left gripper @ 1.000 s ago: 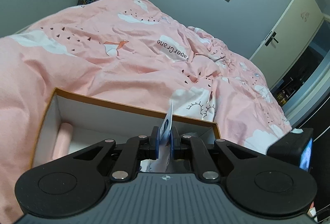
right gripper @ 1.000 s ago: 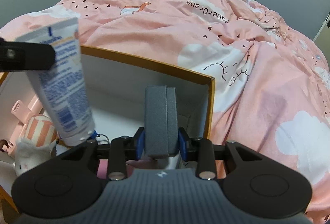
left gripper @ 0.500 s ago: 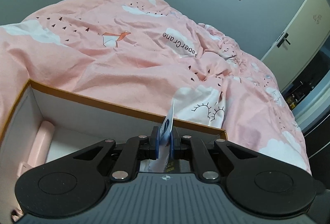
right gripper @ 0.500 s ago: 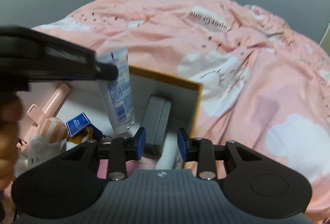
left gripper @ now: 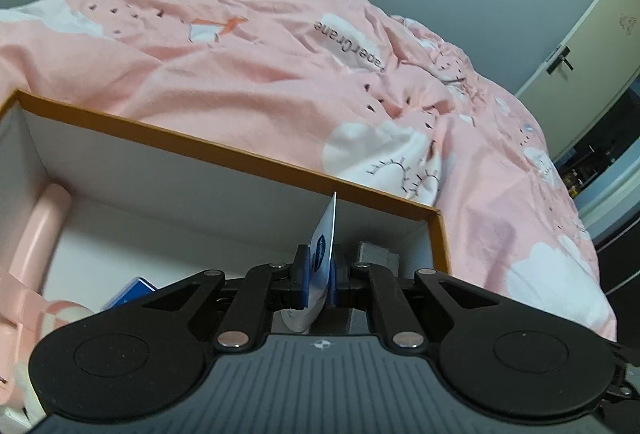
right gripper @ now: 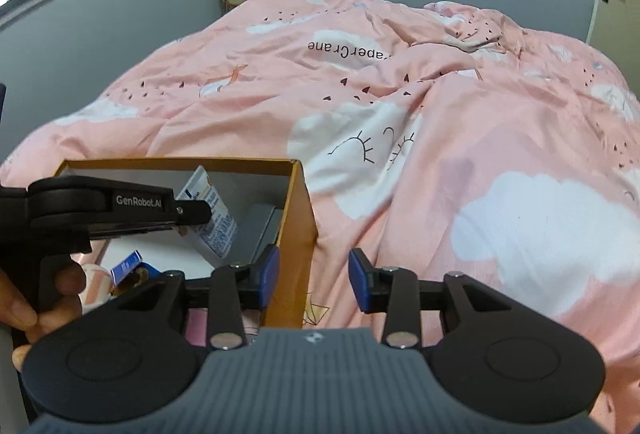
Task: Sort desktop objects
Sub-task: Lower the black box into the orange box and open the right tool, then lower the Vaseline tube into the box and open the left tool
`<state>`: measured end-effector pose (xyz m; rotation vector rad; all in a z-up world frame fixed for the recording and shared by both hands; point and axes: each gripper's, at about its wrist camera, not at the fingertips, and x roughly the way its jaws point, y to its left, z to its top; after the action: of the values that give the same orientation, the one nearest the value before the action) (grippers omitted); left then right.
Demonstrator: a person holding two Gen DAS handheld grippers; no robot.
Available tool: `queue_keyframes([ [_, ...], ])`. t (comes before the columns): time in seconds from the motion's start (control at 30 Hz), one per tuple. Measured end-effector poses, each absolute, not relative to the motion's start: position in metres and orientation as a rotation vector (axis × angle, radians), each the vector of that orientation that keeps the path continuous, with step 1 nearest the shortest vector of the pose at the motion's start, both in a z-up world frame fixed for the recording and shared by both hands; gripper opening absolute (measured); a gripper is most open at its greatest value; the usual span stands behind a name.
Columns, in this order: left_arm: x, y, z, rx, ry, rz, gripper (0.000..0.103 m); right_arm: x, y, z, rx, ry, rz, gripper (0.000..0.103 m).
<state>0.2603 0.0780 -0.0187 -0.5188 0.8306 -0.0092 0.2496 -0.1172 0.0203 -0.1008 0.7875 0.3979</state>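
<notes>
An orange-rimmed white box sits on the bed; it also shows in the right wrist view. My left gripper is shut on a white and blue cream tube and holds it inside the box; the tube also shows in the right wrist view. A grey case lies in the box by its right wall. My right gripper is open and empty, above the box's right wall.
A pink quilt with white clouds covers the bed around the box. Inside the box lie a pink tool, a blue card and a striped soft toy. A door is at the far right.
My right gripper let go of the grey case in the box, opened and pulled back to the right. My left gripper lowered the tube deeper into the box.
</notes>
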Motion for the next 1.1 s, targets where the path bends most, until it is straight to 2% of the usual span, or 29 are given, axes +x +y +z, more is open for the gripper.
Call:
queue_keyframes([
  [0.23, 0.261, 0.07, -0.017, -0.525, 0.864, -0.026, 0.011, 0.249, -0.123, 0.018, -0.061, 0.79, 0.403, 0.042],
  [0.53, 0.257, 0.054, -0.01, -0.367, 0.9, -0.061, 0.01, 0.244, -0.126, 0.011, -0.052, 0.805, 0.392, 0.042],
  [0.7, 0.256, 0.041, -0.01, -0.288, 0.915, -0.107, 0.013, 0.242, -0.128, 0.01, -0.041, 0.808, 0.393, 0.042],
  [1.1, 0.252, 0.041, -0.007, -0.286, 0.915, -0.092, 0.016, 0.234, -0.131, 0.014, -0.031, 0.796, 0.402, 0.042],
])
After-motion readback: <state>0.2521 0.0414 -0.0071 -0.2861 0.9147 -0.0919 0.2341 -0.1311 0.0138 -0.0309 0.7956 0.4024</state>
